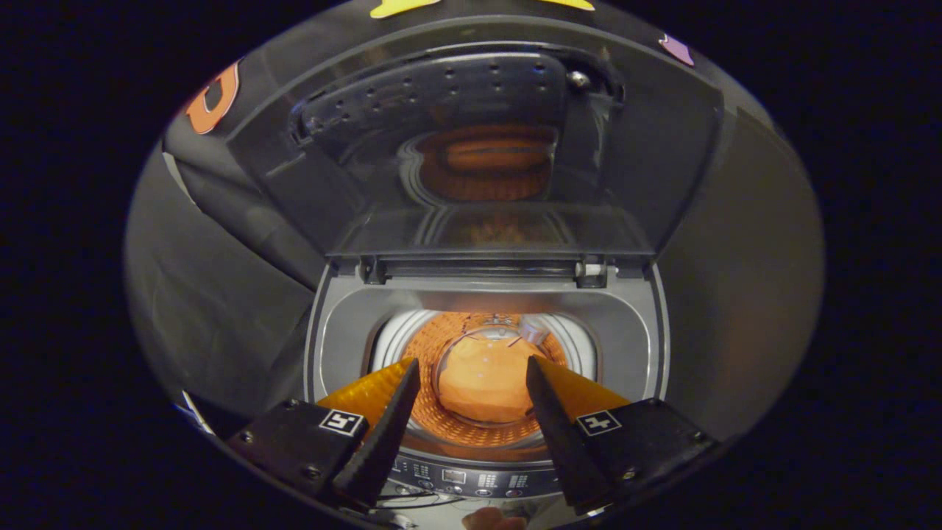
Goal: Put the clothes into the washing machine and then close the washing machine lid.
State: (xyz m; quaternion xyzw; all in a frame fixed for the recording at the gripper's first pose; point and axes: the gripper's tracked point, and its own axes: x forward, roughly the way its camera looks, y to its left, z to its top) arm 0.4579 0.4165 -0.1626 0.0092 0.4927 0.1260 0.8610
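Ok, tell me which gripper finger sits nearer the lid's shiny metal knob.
The right-hand finger of the open, empty gripper; the knob sits on the raised lid toward that side.

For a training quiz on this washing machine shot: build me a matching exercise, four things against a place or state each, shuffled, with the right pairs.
Things:
1. lid
2. drum
3. control panel
4. gripper

Places or states:
A. open, nothing between its fingers
B. raised upright behind the opening
C. glowing orange, down inside the opening
D. along the machine's near edge, below the fingers

Pairs: 1-B, 2-C, 3-D, 4-A
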